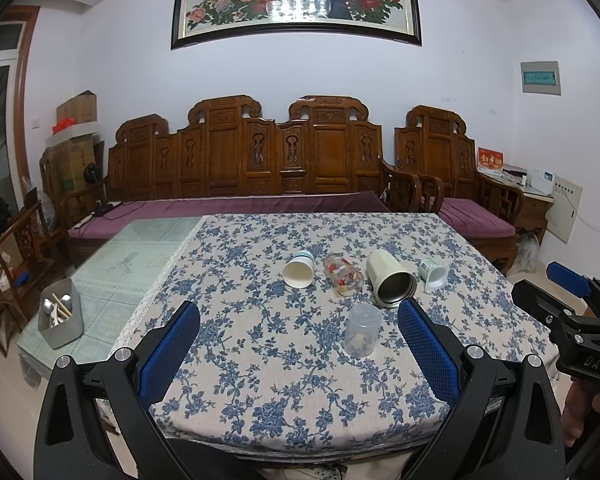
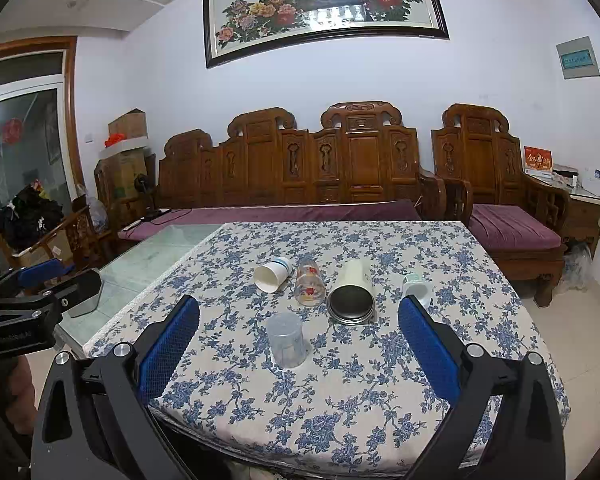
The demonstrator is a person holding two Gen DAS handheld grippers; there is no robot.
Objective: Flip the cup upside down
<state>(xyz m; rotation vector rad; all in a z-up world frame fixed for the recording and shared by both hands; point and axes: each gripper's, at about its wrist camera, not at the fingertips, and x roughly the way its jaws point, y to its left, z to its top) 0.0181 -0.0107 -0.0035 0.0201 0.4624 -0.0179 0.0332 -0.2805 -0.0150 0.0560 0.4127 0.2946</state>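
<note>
A clear plastic cup (image 1: pixel 362 330) stands upside down on the floral tablecloth, nearest me; it also shows in the right wrist view (image 2: pixel 287 339). Behind it four cups lie on their sides in a row: a white paper cup (image 1: pixel 299 269) (image 2: pixel 273 274), a glass with red print (image 1: pixel 343 275) (image 2: pixel 310 282), a cream steel-lined tumbler (image 1: pixel 390 279) (image 2: pixel 352 292), and a small white-green cup (image 1: pixel 434 273) (image 2: pixel 416 288). My left gripper (image 1: pixel 299 312) is open and empty above the near table edge. My right gripper (image 2: pixel 299 308) is open and empty there too; it also shows at the left wrist view's right edge (image 1: pixel 572 300).
The table (image 1: pixel 260 380) has a blue floral cloth; its left part is bare glass (image 1: pixel 132 256). A grey utensil holder (image 1: pixel 60 318) stands at the glass's near left corner. A carved wooden bench (image 1: pixel 260 160) with purple cushions runs behind the table.
</note>
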